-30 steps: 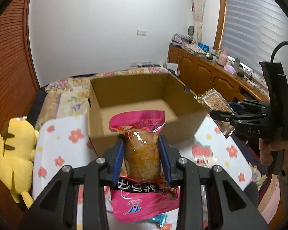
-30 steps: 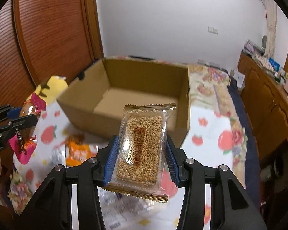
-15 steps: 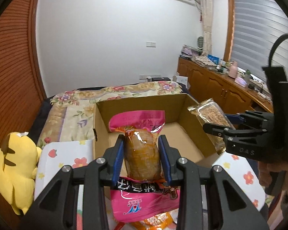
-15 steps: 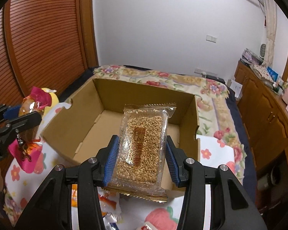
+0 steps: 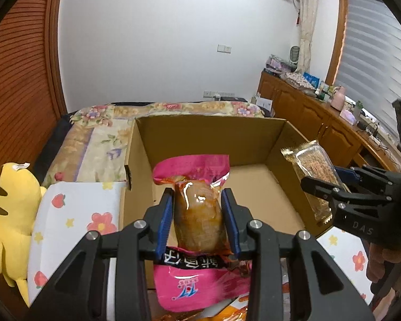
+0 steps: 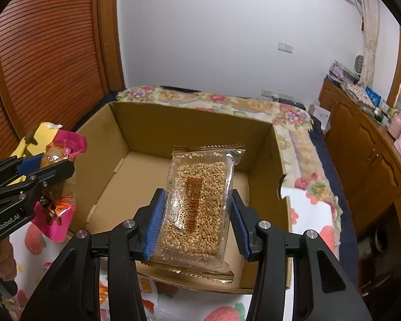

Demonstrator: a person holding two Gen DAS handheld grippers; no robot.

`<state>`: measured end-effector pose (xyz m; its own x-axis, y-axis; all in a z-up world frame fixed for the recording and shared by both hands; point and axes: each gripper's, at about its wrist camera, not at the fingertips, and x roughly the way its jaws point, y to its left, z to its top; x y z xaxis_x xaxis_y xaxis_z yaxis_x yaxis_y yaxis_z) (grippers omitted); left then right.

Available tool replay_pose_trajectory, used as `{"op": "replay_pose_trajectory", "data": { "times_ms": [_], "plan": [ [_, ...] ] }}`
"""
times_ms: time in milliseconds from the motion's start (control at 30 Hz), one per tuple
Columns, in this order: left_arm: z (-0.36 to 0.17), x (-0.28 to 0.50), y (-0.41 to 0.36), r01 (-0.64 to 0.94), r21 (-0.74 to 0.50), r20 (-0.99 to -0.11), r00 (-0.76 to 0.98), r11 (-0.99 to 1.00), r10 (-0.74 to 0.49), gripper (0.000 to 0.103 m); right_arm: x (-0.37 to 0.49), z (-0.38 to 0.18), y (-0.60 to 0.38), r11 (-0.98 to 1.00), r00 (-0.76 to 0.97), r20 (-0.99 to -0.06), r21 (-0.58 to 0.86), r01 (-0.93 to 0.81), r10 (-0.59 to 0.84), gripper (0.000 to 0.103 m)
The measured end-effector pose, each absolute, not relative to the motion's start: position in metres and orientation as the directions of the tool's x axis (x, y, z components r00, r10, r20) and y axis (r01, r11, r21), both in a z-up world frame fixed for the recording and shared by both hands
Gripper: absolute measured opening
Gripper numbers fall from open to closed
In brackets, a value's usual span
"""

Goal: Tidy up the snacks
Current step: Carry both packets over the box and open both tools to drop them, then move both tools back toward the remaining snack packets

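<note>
Floral bedspread (image 6: 302, 139) under square cardboard box (image 6: 189, 123); glossy crinkled packets above

Pink snack pack (image 5: 200, 283) lower end cut off; countertop clutter (image 5: 334, 91) too small.

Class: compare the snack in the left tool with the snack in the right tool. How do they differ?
The pink packet is plump and rounded; the sesame bar is flat and rectangular. The pink packet's ends are opaque pink, while the sesame bar's wrapper is clear with gold edges. Both are gripped over the cardboard box.
</note>
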<state>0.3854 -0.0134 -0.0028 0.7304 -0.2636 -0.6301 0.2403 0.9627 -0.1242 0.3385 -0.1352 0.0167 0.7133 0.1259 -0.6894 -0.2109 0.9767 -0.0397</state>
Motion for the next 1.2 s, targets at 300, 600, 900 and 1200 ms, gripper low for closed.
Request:
{"op": "replay_pose_trajectory", "data": {
  "times_ms": [300,600,900,1200],
  "plan": [
    [-0.001,0.382,-0.014,0.234,-0.078,-0.629,0.743,0.969,-0.230,0.049,0.344,0.003,-0.137,0.981,0.687,-0.717,-0.021,-0.193,0.120,0.053],
    [0.003,0.360,-0.014,0.281,-0.097,-0.602,0.747,0.955,-0.281,0.049,0.330,0.000,-0.143,0.975,0.691,-0.699,0.044,-0.218,0.186,0.057],
    [0.010,0.335,-0.007,0.276,-0.081,-0.587,0.763,0.958,-0.270,0.050,0.289,0.010,-0.151,0.965,0.723,-0.643,0.124,-0.230,0.254,0.057],
    [0.014,0.292,0.005,0.277,-0.026,-0.556,0.795,0.960,-0.245,0.061,0.232,0.014,-0.168,0.957,0.749,-0.596,0.150,-0.250,0.289,0.057]
  ]
}}
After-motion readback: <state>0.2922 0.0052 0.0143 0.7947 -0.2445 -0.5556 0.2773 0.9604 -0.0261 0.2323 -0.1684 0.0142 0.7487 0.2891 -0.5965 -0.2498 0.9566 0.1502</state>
